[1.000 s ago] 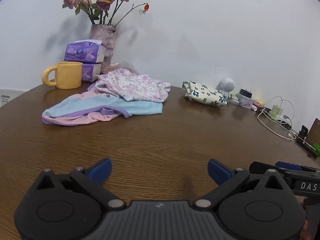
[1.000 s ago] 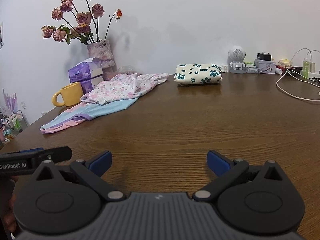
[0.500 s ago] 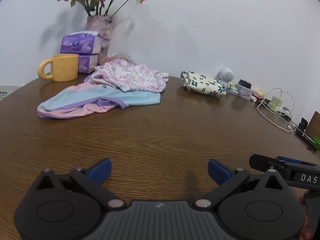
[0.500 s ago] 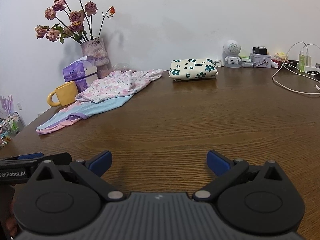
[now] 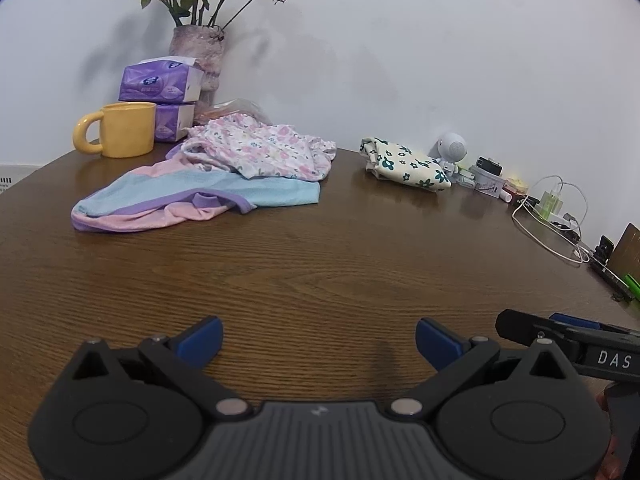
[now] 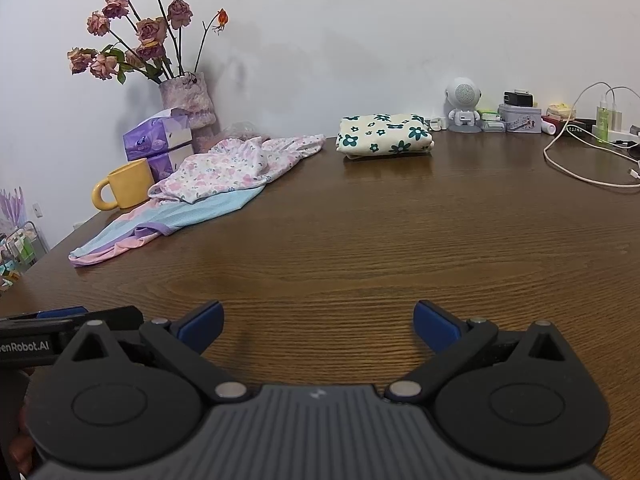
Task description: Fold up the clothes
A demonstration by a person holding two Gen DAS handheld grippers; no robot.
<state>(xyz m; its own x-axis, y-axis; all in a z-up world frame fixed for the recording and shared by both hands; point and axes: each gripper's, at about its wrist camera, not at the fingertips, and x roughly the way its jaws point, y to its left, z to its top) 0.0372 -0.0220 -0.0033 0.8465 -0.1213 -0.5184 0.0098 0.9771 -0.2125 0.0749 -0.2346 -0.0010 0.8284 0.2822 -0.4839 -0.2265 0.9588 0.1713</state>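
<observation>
DONE: folded floral cloth at 12 o'clock | LEFT: pink floral garment, pastel garment, unfolded, 10 o'clock | left gripper, right gripper: jaws wide apart, empty

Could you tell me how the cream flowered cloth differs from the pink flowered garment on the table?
The cream cloth is folded into a neat block; the pink garment lies crumpled. The cream cloth sits alone on bare wood; the pink garment rests on a blue shirt. Both carry flower prints.

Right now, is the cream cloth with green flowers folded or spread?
Folded: the cream floral cloth lies as a compact, squared bundle with stacked layers at its edges.
</observation>
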